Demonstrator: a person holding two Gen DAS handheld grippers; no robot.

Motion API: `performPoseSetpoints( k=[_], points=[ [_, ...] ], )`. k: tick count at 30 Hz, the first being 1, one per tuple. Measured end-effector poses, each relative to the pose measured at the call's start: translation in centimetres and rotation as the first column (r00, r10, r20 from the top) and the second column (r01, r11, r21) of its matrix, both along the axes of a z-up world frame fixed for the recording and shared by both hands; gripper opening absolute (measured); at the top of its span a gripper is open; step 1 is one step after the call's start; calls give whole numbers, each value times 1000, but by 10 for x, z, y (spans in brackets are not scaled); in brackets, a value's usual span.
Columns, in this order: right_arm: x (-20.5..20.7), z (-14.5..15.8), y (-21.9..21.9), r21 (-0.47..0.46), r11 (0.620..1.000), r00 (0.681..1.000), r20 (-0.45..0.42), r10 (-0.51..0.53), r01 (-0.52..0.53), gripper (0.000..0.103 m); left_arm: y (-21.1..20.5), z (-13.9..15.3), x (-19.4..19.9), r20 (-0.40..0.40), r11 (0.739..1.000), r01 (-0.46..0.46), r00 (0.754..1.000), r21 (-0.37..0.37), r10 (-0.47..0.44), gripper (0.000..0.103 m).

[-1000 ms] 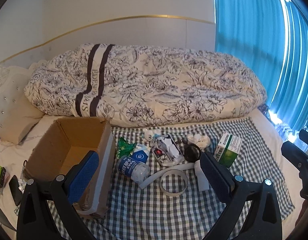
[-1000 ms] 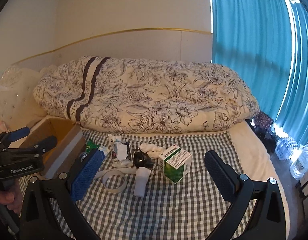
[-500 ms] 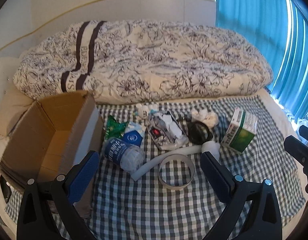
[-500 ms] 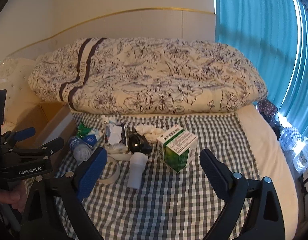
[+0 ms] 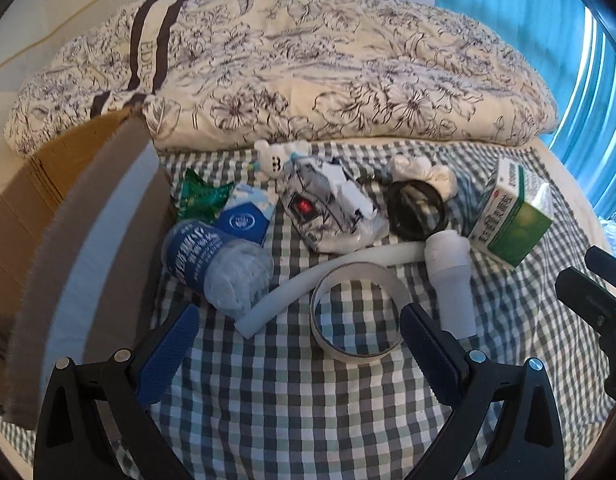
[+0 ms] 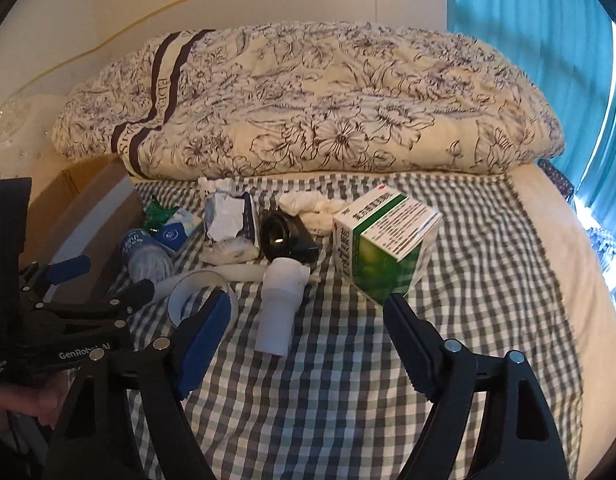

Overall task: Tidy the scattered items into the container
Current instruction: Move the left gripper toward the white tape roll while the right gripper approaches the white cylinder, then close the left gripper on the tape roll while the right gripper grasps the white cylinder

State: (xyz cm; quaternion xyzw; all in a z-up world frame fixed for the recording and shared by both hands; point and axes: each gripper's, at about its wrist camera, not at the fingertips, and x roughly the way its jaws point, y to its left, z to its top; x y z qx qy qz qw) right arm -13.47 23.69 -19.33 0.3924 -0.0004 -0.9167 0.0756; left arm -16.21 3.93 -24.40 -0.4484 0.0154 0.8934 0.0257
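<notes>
Scattered items lie on a checked cloth [image 5: 308,400] on the bed: a crushed water bottle [image 5: 216,264], a tape ring [image 5: 357,314], a white tube [image 5: 331,276], a white pipe fitting [image 5: 451,276], a green-and-white box [image 5: 511,216], a black ring [image 5: 417,210], a crumpled packet [image 5: 331,208]. A cardboard box [image 5: 68,240] stands at the left. My left gripper [image 5: 296,344] is open, just before the tape ring. My right gripper [image 6: 308,320] is open, around the near end of the pipe fitting [image 6: 280,300], with the green box [image 6: 383,244] beyond.
A rolled floral quilt [image 5: 308,72] lies across the back of the bed. Blue curtains [image 6: 527,0] hang at the right. The bed's edge [image 6: 567,240] runs along the right. My left gripper also shows in the right wrist view [image 6: 104,280].
Both grippers have moved forward and down towards the items, which now look larger and closer. Both stay open. Nothing on the cloth has moved.
</notes>
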Motion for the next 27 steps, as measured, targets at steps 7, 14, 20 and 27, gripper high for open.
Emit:
performPoseSetpoints(
  k=[7,14,20,27],
  points=[
    [-11,-24,-8,6,1000,999,42,3,-3,79,2,-23,-12,54,1000,14,998,19,-15,98],
    [-22,-47,-10,3,1000,996,84,5,-5,79,3,-36,-20,78,1000,13,997,21,-14,97],
    [-29,-61,-14,-3,1000,994,111,17,-16,70,5,-46,-27,106,999,25,994,39,-29,87],
    [-36,-75,-21,2,999,990,136,32,-33,66,6,-59,-32,124,998,22,992,61,-29,82]
  ],
)
